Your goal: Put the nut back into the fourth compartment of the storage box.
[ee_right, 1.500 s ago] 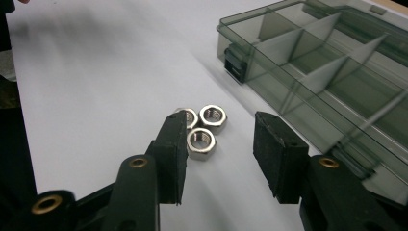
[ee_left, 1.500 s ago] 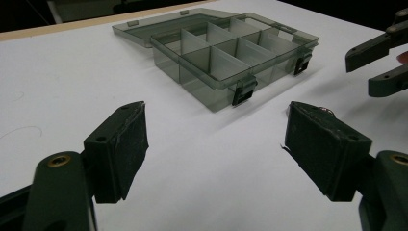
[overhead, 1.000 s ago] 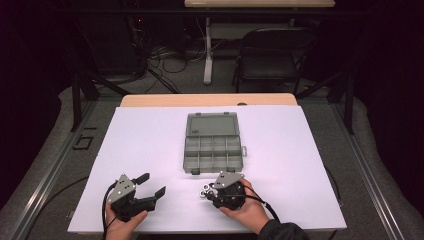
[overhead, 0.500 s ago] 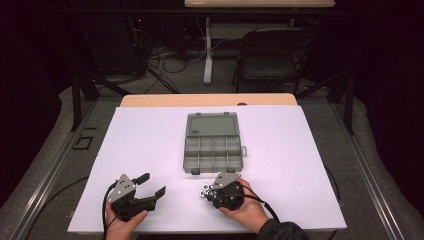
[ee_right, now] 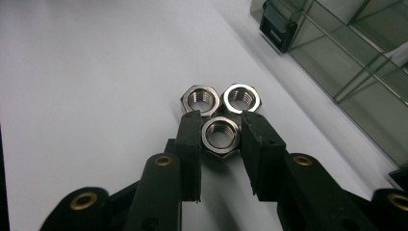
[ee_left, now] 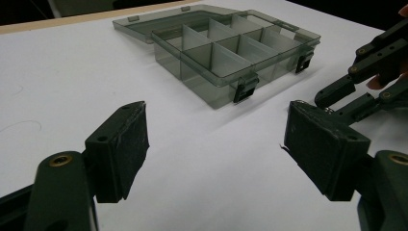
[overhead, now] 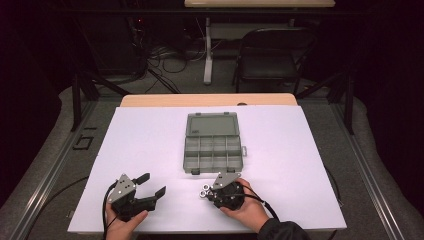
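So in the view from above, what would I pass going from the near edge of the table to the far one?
Left gripper, jaws open → right gripper, closed on a hex nut among three nuts → open grey compartment box → bare wooden edge of the table → black chair on the floor beyond.

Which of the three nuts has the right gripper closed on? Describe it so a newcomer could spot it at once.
Start at the open grey compartment box on the white table; three steel hex nuts lie just in front of its near edge. The gripped nut is the nearest one, clamped between the right gripper fingers, while the two others lie free beyond the tips.
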### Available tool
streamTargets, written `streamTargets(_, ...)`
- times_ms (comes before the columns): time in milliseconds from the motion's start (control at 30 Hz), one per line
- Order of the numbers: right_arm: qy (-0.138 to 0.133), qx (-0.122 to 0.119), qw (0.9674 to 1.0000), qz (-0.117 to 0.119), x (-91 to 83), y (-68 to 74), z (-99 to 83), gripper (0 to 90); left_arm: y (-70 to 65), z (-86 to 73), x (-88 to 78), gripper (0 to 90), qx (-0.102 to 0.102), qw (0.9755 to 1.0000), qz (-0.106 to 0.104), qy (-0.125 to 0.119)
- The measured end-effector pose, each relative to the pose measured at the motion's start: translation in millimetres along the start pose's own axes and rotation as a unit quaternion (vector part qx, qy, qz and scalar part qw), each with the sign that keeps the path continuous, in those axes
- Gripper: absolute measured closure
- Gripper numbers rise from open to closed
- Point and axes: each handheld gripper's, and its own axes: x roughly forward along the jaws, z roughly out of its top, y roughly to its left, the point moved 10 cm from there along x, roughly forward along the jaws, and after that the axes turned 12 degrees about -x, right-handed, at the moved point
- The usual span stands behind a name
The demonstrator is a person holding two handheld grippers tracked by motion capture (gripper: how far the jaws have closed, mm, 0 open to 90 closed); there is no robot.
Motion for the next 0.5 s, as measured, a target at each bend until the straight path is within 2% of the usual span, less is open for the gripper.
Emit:
streamTargets(267, 0.003, 0.002, 1.0, 0.007, 0.3, 0.6, -0.3, 69.9, 0.2, -0.3, 0.3, 23.5, 0.0, 1.0, 0.001, 0.001)
streamTargets(367, 0.011, -0.002, 0.9999, 0.008, 1.2, 0.6, -2.3, 69.5, 0.2, -0.4, 0.4, 23.4, 0.0, 1.0, 0.001, 0.001)
streamTargets(433, 0.026, -0.002, 0.9995, 0.019, -1.2, 1.7, -4.3, 70.1, 0.3, -0.4, 0.5, 23.4, -0.001, 1.0, 0.001, 0.002)
streamTargets(467, 0.01, 0.0, 0.9999, 0.011, 1.2, 0.9, -1.8, 70.1, 0.2, -0.4, 0.7, 23.5, -0.002, 1.0, 0.001, 0.002)
streamTargets(500, 0.01, 0.0, 0.9999, 0.011, 1.2, 0.9, -1.8, 70.1, 0.3, -0.5, 0.7, 23.4, -0.001, 1.0, 0.001, 0.002)
